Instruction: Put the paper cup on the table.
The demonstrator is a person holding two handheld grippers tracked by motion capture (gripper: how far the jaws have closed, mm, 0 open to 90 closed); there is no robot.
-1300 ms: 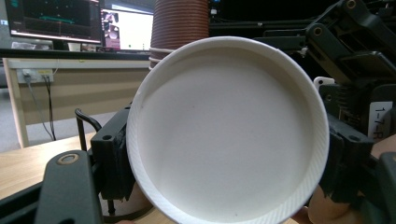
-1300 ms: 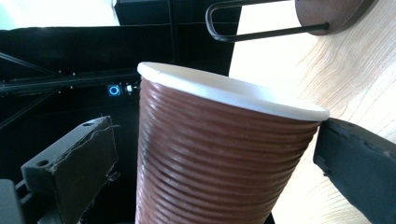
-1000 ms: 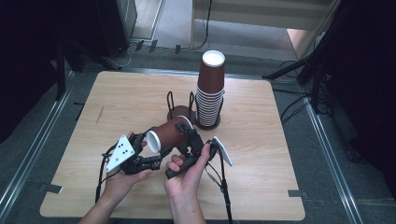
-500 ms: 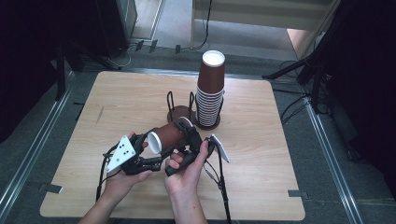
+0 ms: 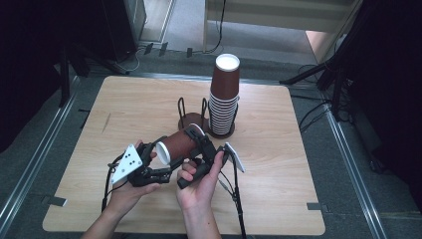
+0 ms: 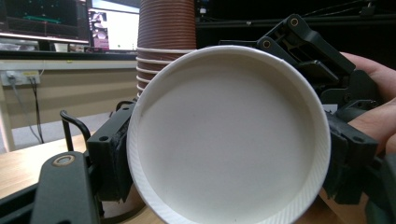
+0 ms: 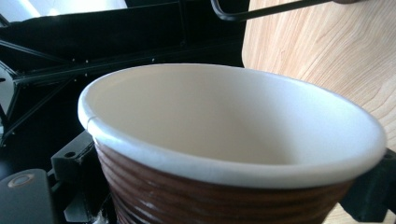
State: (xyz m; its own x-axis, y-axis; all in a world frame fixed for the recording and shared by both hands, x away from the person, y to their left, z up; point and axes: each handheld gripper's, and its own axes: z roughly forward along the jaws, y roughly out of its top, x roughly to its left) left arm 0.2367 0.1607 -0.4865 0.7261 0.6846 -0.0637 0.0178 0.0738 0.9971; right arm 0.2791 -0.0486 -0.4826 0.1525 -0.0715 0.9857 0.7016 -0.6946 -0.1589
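Observation:
A brown ribbed paper cup [image 5: 181, 144] lies on its side in the air above the table's front, held between both grippers. My left gripper [image 5: 158, 153] is closed around its white base [image 6: 229, 135], a black pad touching each side; its jaws have just been opening slightly with the cup still between them. My right gripper [image 5: 201, 139] is shut on the cup near its white rim [image 7: 224, 140], with jaws on either side of the wall. Both hands are close together.
A tall stack of brown cups [image 5: 224, 99] stands upside down at the table's middle back, also in the left gripper view [image 6: 166, 42]. A black wire holder [image 5: 191, 112] stands just left of it. The wooden table [image 5: 278, 164] has bare room left and right.

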